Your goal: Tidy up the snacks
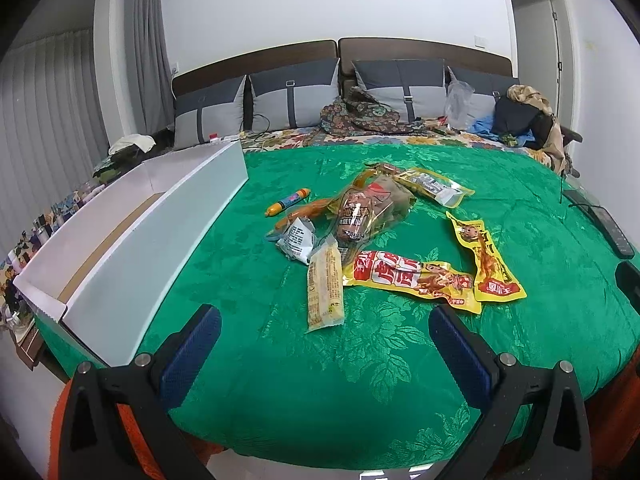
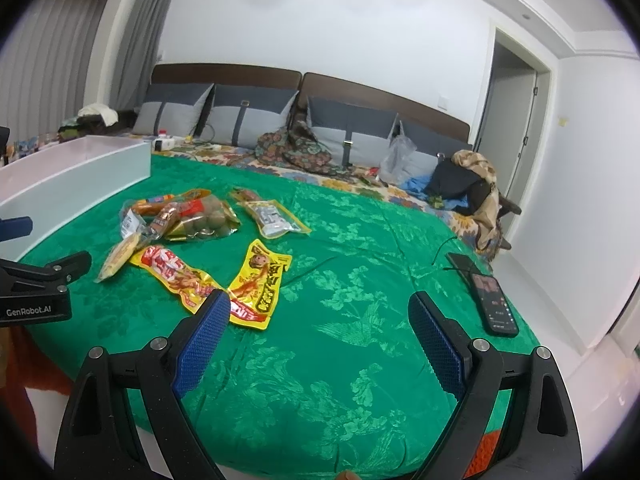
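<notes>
Hovering wide open and empty, both the left hand-held gripper [image 1: 324, 332] and right hand-held gripper [image 2: 318, 320] face overlapping glossy foil snack packets [image 1: 412, 278] just ahead on the green bedspread [image 1: 320, 380]; slippery overlaps risk double grabs, missing the white box [image 1: 160, 232] left.

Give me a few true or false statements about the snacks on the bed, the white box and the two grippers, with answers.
1. Both the left gripper and the right gripper are open and hold nothing. True.
2. The snack packets lie inside the white box. False: they lie on the green bedspread, beside the box.
3. A phone lies on the bedspread's right side. True.
4. The bedspread is red. False: green.
</notes>
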`<state>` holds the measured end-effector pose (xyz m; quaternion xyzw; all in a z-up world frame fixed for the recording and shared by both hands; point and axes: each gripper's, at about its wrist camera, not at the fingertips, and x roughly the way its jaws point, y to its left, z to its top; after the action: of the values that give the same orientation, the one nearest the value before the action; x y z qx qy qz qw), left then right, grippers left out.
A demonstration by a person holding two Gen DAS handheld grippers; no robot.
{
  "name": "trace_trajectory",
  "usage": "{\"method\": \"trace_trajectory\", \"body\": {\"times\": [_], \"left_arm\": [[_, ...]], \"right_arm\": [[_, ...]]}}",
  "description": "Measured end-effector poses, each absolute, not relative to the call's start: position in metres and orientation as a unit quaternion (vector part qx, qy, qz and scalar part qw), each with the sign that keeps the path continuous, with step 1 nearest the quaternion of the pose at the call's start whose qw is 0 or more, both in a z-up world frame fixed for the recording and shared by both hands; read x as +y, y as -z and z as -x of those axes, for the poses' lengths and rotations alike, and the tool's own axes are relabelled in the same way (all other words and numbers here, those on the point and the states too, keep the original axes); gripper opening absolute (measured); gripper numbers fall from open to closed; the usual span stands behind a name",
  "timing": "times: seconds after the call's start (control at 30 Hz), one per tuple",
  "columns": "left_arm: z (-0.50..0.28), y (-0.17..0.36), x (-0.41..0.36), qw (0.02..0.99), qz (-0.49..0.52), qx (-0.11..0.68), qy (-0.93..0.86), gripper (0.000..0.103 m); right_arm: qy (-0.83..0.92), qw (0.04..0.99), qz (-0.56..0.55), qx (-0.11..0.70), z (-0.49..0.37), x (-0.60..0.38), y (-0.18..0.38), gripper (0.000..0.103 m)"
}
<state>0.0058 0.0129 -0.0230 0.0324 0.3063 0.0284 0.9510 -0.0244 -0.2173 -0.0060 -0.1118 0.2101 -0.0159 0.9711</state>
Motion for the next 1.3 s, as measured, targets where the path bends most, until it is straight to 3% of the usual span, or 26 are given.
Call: {"method": "trace_trajectory", "body": {"times": [1.3], "left_arm": [[-0.011, 0.032, 0.016, 0.948, -0.026, 0.317, -0.033, 0.103]], "right_arm": [[0.01, 0.968, 0.113, 0.222, 0.021, -0.22, 0.015, 0.093]]}}
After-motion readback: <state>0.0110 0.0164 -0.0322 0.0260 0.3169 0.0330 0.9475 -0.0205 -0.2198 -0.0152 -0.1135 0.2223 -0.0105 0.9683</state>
